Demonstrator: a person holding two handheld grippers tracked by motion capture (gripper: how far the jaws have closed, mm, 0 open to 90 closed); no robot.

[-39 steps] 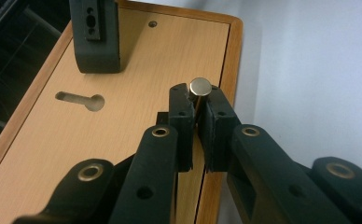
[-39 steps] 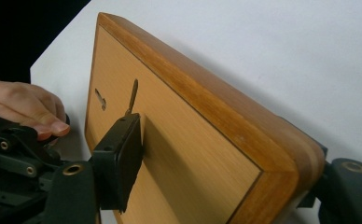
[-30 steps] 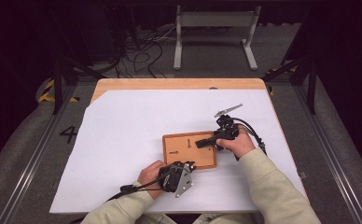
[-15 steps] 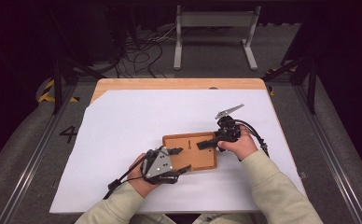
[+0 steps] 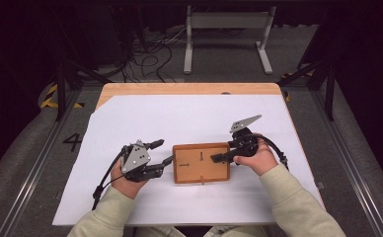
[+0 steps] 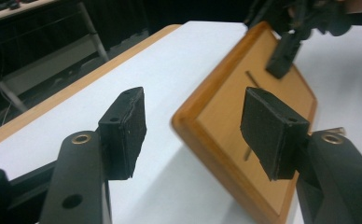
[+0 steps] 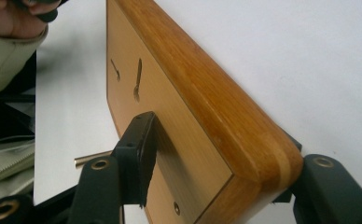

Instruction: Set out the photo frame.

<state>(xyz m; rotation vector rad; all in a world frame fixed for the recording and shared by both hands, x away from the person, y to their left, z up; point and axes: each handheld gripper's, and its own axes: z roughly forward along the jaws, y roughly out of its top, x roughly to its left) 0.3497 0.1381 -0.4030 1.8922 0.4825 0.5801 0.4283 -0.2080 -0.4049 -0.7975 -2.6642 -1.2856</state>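
Lying between right gripper [image 5: 218, 158] fingers [image 7: 139, 154] (loosely): wooden board [image 5: 201, 163].

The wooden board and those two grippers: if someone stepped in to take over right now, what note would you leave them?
Left gripper: open, holding nothing, just left of the board; its jaws have just been opening.
Right gripper: straddles the board's right edge, one jaw on top and one at the outer side; its jaws have just been closing. A firm grip can't be confirmed.
Board: on the white sheet, its right edge seemingly raised, two dark marks on its face, a small metal pin sticking out of its near edge.
Done: left gripper has let go.
Left: probably for the right gripper to finish gripping and move the board.
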